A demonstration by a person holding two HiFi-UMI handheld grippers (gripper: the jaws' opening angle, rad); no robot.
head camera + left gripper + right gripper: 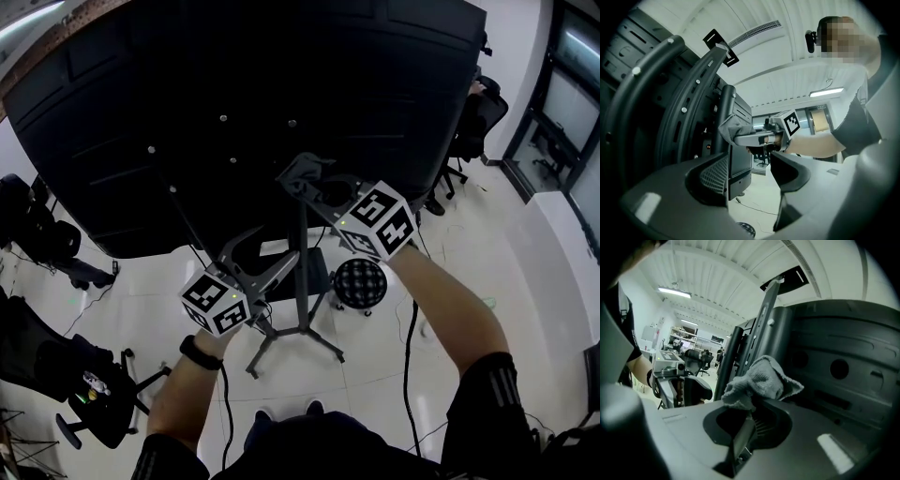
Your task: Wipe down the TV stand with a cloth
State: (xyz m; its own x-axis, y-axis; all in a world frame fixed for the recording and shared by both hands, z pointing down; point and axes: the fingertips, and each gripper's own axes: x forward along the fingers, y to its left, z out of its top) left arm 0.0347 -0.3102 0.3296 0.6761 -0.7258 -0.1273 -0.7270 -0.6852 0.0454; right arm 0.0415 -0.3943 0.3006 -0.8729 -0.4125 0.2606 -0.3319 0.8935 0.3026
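Grey terry cloth (761, 380) is bunching in the right gripper's (751, 412) pinching jaws, pressing high against the post of the black metal TV stand (301, 234), probably to wipe downward. The left gripper (749, 174) is waiting alongside, jaws spread, gripping nothing.

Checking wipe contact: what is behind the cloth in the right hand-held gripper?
Behind the cloth stand the upright bracket and the TV's dark back; any contact spot is covered.

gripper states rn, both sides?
Left gripper: open, gripping nothing.
Right gripper: closed on the cloth.
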